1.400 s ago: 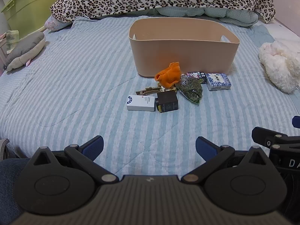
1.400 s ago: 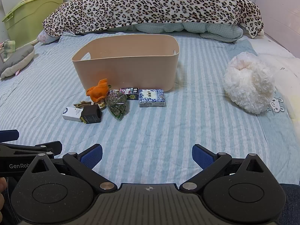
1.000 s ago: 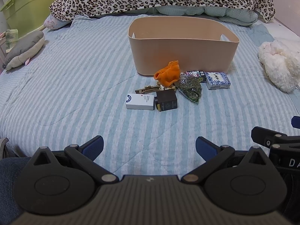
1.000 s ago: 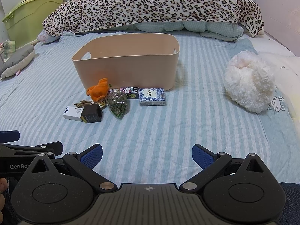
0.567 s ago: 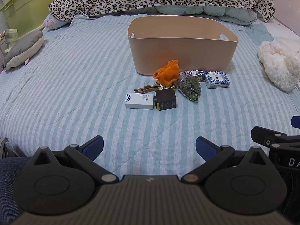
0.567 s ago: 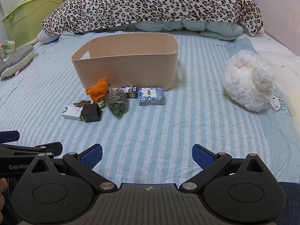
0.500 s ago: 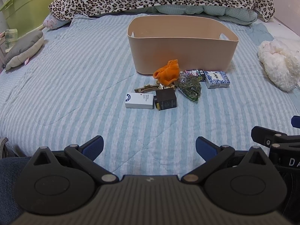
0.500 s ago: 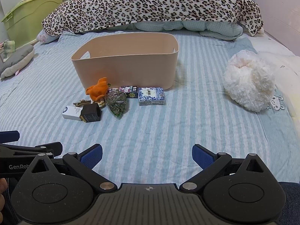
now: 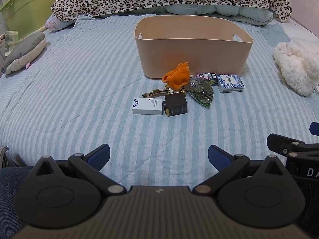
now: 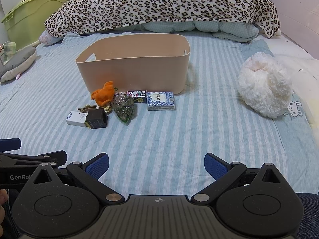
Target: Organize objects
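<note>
The left gripper (image 9: 159, 156) and right gripper (image 10: 156, 164) both gape wide, holding nothing, above the bed (image 10: 179, 139). The small boxes (image 9: 147, 106) and orange toy (image 9: 177, 76) lie just before the beige bin (image 9: 192, 45).

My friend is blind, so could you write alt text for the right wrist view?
A beige bin stands on a striped bed, with small boxes, an orange toy and a leaf packet scattered before it. The right gripper, jaws open, frames the foreground.
</note>
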Demonstrator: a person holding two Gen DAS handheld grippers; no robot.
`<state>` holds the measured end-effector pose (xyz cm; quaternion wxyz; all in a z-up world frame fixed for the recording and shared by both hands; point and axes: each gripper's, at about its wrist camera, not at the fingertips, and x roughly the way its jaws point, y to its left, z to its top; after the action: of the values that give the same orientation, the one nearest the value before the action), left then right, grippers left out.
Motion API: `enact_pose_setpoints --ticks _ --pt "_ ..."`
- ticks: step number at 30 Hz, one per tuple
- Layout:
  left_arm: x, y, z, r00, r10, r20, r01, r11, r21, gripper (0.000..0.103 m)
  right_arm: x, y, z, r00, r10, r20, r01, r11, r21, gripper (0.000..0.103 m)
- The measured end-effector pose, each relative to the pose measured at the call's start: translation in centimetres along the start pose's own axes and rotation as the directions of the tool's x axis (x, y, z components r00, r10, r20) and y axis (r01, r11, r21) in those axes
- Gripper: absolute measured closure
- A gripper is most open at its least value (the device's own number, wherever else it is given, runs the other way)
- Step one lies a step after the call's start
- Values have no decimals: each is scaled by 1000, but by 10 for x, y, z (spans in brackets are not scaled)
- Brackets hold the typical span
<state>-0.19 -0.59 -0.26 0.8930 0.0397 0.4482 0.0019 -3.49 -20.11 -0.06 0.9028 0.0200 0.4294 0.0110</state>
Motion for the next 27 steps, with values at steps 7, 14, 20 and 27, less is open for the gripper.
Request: enact_pose_setpoints --ticks 7,14,20,27 --pt "0 0 0 1000 -2 0 2 1000 1 0 1 0 2 1000 -5 -7 5 1000 4 0" --pt "3 2 -1 1000 -6 -7 6 1000 2 0 2 -1 4 1000 -7 -8 7 1000 5 0" --pt "5 4 0 1000 -4 -8 4 1000 0 0 4 0 6 1000 -5 -11 5 1000 1 0" --pt "13 5 6 1000 -4 -14 4 1000 -2 0 10 -1 8 1000 -9 -14 10 1000 11 0"
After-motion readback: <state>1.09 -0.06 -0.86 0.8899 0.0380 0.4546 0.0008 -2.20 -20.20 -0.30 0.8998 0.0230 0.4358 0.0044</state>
